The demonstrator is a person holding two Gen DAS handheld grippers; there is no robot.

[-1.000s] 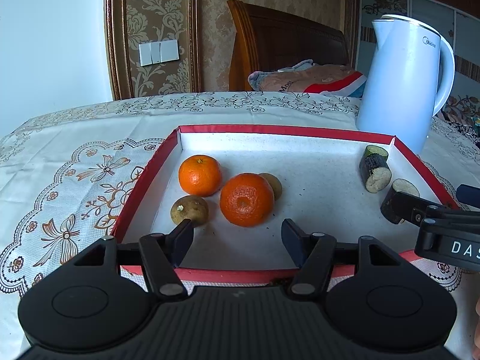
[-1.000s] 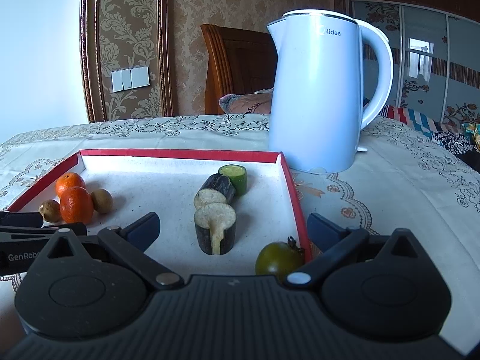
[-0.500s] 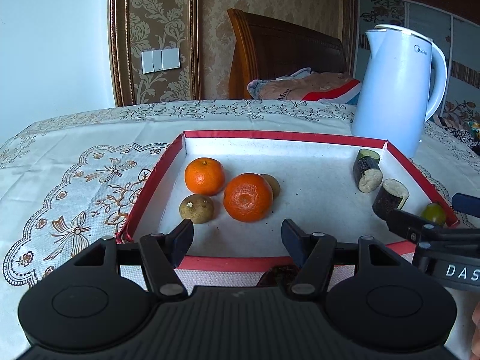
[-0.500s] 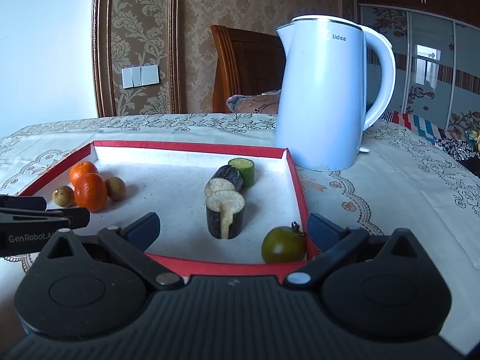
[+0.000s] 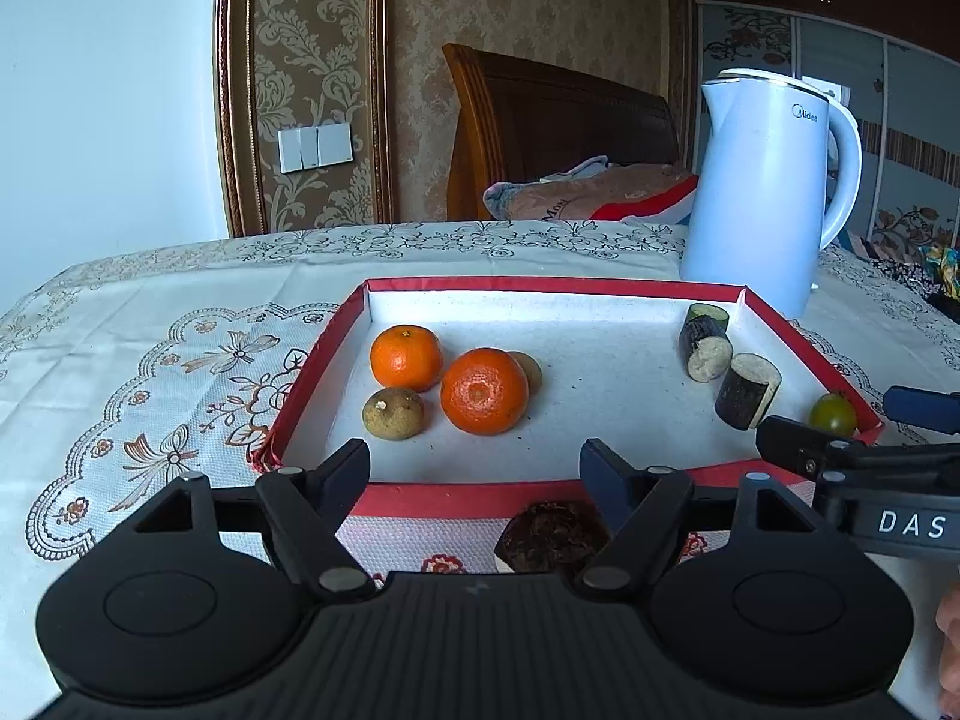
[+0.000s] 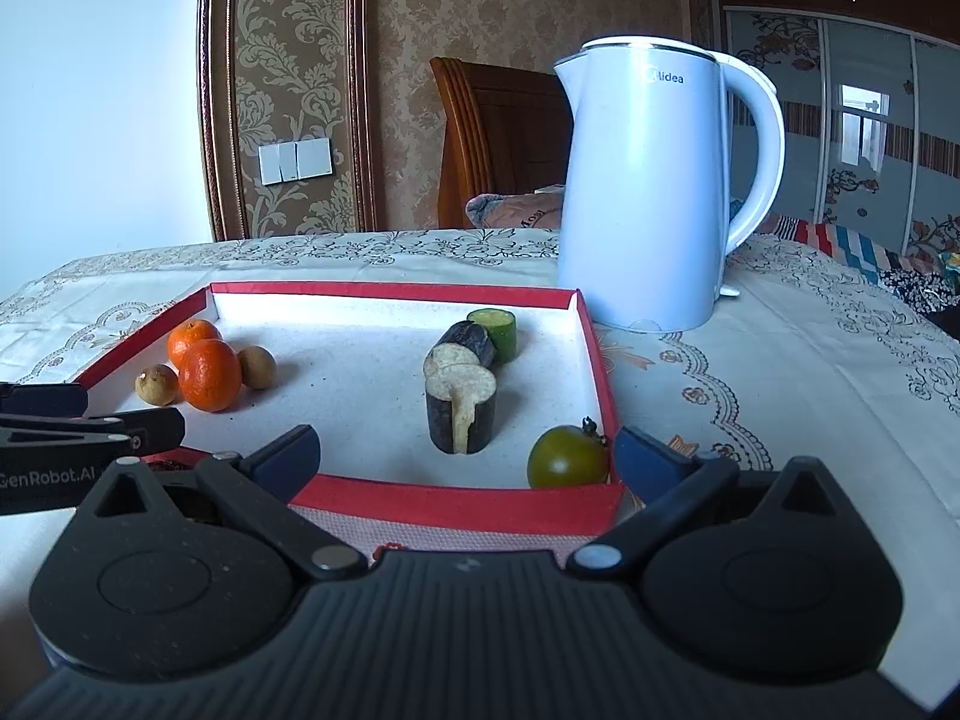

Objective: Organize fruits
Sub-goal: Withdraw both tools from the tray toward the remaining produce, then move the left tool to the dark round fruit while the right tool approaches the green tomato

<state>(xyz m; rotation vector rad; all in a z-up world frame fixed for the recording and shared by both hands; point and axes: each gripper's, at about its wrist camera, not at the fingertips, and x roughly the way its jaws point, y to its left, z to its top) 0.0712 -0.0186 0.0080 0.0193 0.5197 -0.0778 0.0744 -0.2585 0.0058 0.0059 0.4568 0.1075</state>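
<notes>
A red-rimmed tray (image 5: 612,285) is seen on the tablecloth (image 5: 150,360), with a pale blue kettle (image 5: 762,192) just beyond its far right corner. Inside the tray, two oranges (image 5: 483,390) and two small brown fruits (image 5: 393,413) are grouped at the left side; three cut dark cylinder pieces (image 5: 747,397) are lined up along the right side, and a green tomato (image 6: 567,457) sits in the near right corner, against the rim.

A dark wrinkled fruit (image 5: 552,535) is left outside the tray, on the cloth just before the near edge. It lies just below and slightly right of the left gripper (image 5: 474,468), close under the right-hand finger, partly hidden by the gripper body. The left gripper's jaws are opening, nothing is between them. The right gripper (image 6: 465,453) is spread wide and empty, with the tomato just inside its right finger.

The dark fruit is judged nearer the left hand. No long axis is seen, it looks roundish, so a short dip down and toward the near edge is judged enough.
</notes>
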